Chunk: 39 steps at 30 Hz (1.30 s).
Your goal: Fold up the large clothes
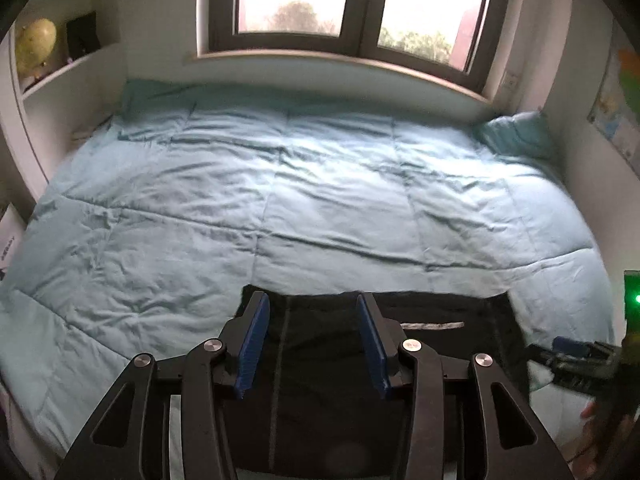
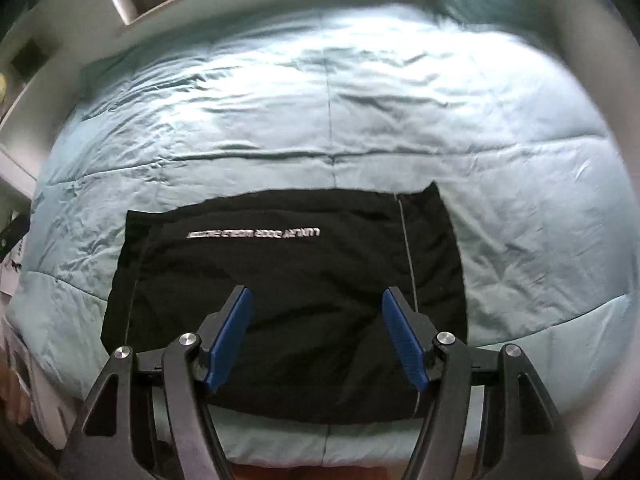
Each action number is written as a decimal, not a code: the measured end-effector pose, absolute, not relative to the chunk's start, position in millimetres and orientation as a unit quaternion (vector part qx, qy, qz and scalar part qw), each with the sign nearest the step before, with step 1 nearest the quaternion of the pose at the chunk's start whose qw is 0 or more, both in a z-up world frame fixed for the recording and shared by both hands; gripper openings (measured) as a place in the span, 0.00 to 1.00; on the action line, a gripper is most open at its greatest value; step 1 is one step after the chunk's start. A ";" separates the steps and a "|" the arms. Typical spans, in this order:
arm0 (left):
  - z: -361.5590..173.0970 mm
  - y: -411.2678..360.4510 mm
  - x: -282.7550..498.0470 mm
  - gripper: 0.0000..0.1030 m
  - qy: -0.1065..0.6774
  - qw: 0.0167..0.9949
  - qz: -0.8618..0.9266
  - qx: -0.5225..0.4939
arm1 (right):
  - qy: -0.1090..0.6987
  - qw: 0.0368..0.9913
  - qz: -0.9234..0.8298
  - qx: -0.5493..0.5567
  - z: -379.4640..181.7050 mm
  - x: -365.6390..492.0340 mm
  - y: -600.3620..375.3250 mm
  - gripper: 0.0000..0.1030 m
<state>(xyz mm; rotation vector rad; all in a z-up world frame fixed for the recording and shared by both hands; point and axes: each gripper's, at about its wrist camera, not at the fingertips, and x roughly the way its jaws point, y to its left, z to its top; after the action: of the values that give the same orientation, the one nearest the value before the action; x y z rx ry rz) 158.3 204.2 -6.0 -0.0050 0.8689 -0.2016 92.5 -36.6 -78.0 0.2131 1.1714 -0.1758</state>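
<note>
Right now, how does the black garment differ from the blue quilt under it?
The black garment is dark and lies as a compact folded rectangle near the bed's front edge; the blue quilt is pale and spreads across the whole bed. The garment bears a line of white lettering; the quilt shows only stitched panels and wrinkles. Both lie flat, and neither is gripped.

The left gripper (image 1: 312, 344) is sitting low in its frame, jaws spread; the right gripper (image 2: 316, 336) is likewise gaping, holding nothing.
</note>
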 end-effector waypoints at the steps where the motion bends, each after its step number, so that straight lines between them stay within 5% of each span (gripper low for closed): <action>1: 1.3 200.5 152.8 0.46 0.416 0.904 -0.098 -0.004 | 0.544 0.830 -0.083 0.091 -68.6 88.4 -29.3 0.68; 15: 72.2 174.8 118.5 0.50 0.347 0.933 -0.061 0.068 | 0.467 0.875 -0.120 0.047 16.2 54.2 -3.2 0.78; 39: 54.6 185.0 122.2 0.50 0.375 0.924 -0.010 0.079 | 0.490 0.861 -0.129 0.039 1.2 47.9 -17.1 0.78</action>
<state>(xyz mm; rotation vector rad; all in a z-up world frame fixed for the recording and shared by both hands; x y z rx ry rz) 122.2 185.0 54.6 0.1631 0.7700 -0.0203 47.9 -17.1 1.2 0.0816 1.0287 -0.2697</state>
